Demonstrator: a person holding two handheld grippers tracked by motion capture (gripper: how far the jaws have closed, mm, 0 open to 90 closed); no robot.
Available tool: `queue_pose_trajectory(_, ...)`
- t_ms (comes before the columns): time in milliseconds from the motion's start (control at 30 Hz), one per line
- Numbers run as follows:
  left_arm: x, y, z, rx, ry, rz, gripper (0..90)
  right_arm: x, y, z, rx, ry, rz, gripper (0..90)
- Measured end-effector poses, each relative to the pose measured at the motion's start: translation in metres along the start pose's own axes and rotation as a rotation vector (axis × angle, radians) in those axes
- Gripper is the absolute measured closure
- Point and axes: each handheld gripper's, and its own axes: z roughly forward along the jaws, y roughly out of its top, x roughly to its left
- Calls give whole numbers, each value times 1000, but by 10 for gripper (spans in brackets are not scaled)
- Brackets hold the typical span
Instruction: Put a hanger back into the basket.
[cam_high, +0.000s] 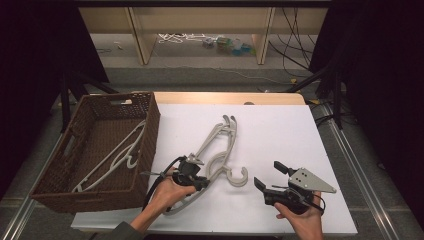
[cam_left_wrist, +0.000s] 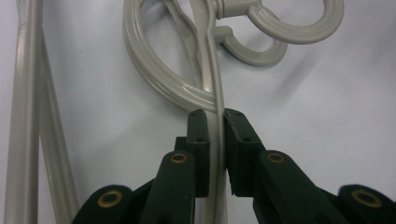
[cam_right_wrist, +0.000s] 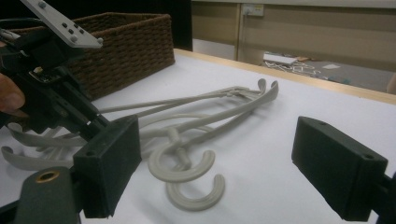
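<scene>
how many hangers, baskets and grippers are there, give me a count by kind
Hangers on the table: 2, stacked, hooks side by side
Hangers in the basket: at least 1; the white outlines overlap, so an exact count is unclear
Wicker basket: 1
Grippers: 2, the left gripper shut on a table hanger's bar, the right gripper open
Total: at least 6

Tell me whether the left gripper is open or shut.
Shut. The left gripper has its fingers pressed on either side of a thin bar of the hanger on the table.
</scene>
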Motion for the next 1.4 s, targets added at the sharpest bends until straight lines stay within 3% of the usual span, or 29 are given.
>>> queue_pose_trajectory(33,2,0,-2,11,-5,24,810,0,0,0,0,0,0,167)
queue_pose_trajectory(67,-2,0,0,-42,-1,-24,810,0,0,0,-5,-8,-1,167)
queue_pose_trajectory(100,-2,0,-3,-33,0,-15,810,0,0,0,-11,-11,0,166)
queue_pose_trajectory(167,-2,0,-4,-70,-9,-45,811,0,0,-1,-2,-8,1,166)
queue_pose_trajectory(333,3,1,-13,-109,8,-69,812,-2,0,-1,-17,-7,2,166)
queue_pose_trajectory(433,5,3,-22,-158,-27,-122,812,-3,1,-3,-3,-14,2,167)
queue_pose_trajectory(500,4,3,-24,-183,-25,-139,812,-3,1,-3,-11,-10,0,167)
queue_pose_trajectory(567,4,5,-33,-216,-56,-155,812,-3,0,-3,-12,-11,4,167)
queue_pose_trajectory(967,-1,10,-72,-321,-98,-164,812,-4,0,-3,-4,-14,5,167)
queue_pose_trajectory(1100,-3,12,-89,-353,-96,-157,812,-4,0,-1,-30,-11,4,167)
queue_pose_trajectory(1267,-3,16,-109,-390,-117,-169,812,-3,0,-2,-6,-13,22,167)
queue_pose_trajectory(1300,-3,17,-113,-394,-117,-167,812,-2,0,-3,19,-12,33,166)
queue_pose_trajectory(1400,-5,20,-125,-405,-125,-153,812,-2,0,-3,15,-13,34,167)
